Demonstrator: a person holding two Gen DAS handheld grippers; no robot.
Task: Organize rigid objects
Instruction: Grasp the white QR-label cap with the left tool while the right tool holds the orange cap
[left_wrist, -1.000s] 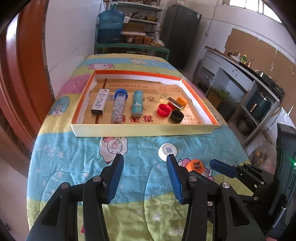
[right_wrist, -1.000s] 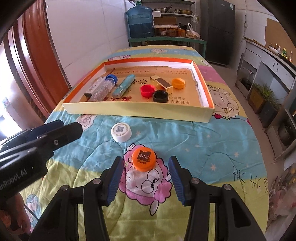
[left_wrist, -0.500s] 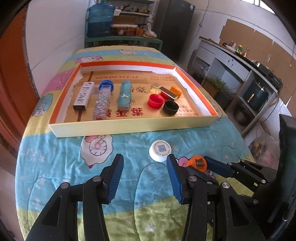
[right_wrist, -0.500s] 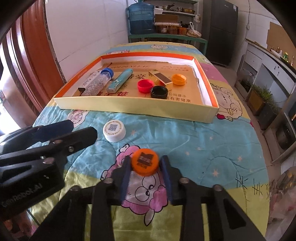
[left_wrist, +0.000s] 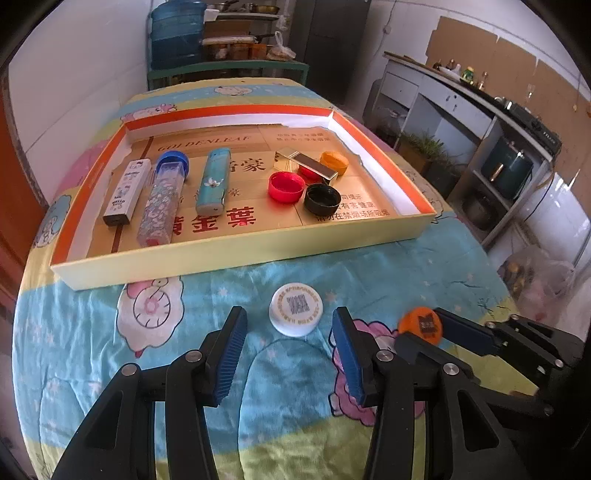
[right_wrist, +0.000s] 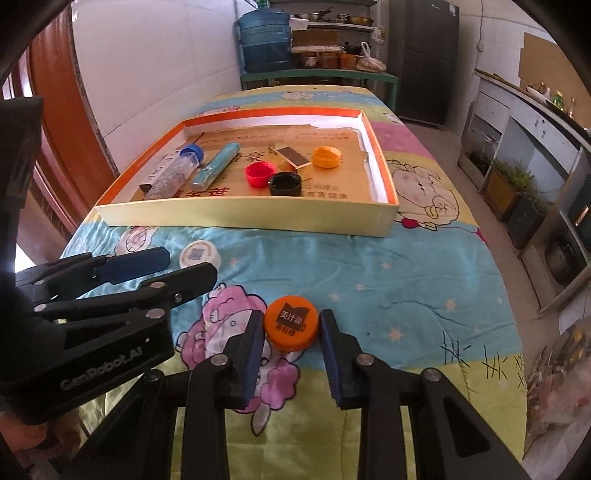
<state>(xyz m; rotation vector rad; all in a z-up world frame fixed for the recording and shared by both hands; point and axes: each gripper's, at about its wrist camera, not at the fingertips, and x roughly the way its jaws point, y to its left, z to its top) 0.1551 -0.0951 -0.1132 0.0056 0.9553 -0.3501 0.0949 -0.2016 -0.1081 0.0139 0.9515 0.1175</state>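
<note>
An orange bottle cap (right_wrist: 291, 328) with a dark label sits between the fingers of my right gripper (right_wrist: 291, 332), which is shut on it, at the cloth or just above it; it also shows in the left wrist view (left_wrist: 420, 325). A white cap (left_wrist: 296, 309) with a QR code lies on the cloth just ahead of my open left gripper (left_wrist: 288, 339); it also shows in the right wrist view (right_wrist: 199, 254). The shallow cardboard tray (left_wrist: 240, 249) holds a white box, a blue-capped tube, a teal lighter, a gold box, and red, black and orange caps.
The table is covered with a cartoon-print cloth (right_wrist: 406, 273). A wall and a wooden door stand at the left. A blue water jug (right_wrist: 264, 40) and shelves are behind the table, cabinets at the right. My left gripper (right_wrist: 122, 280) crosses the left of the right wrist view.
My right gripper closed on the orange cap. My left gripper moved forward and right, so the white cap now sits just ahead of its open fingers.
</note>
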